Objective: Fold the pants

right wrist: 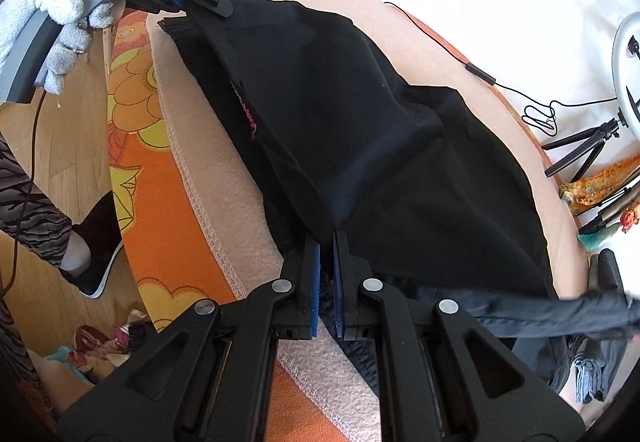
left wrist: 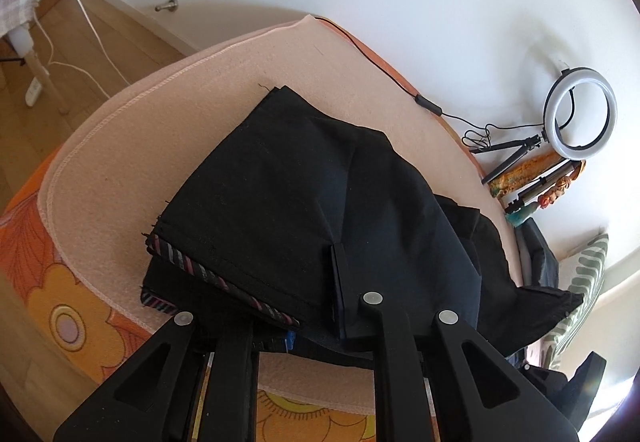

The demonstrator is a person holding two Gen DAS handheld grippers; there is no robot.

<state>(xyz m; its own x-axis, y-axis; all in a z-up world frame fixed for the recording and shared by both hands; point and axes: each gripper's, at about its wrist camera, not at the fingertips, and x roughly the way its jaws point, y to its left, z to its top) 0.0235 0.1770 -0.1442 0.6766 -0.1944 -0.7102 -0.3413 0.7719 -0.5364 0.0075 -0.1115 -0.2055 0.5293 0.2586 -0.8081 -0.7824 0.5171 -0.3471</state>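
With the black pants (right wrist: 360, 129) lying partly folded on the pink blanket (right wrist: 452, 37), my right gripper (right wrist: 327, 242) pinches a fold of their near edge between its blue pads. My left gripper (right wrist: 208, 1), held in a gloved hand (right wrist: 60, 21), grips the far corner by the striped waistband lining (left wrist: 224, 278), fingers nearly together.

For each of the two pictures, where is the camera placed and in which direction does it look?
Left wrist: on the left gripper, looking down over the black pants toward the wall; only its own fingers show.
Right wrist: on the right gripper, clamping the pants, facing the left gripper, a gloved hand and a shoe.
Shared: pants, pink blanket, ring light.
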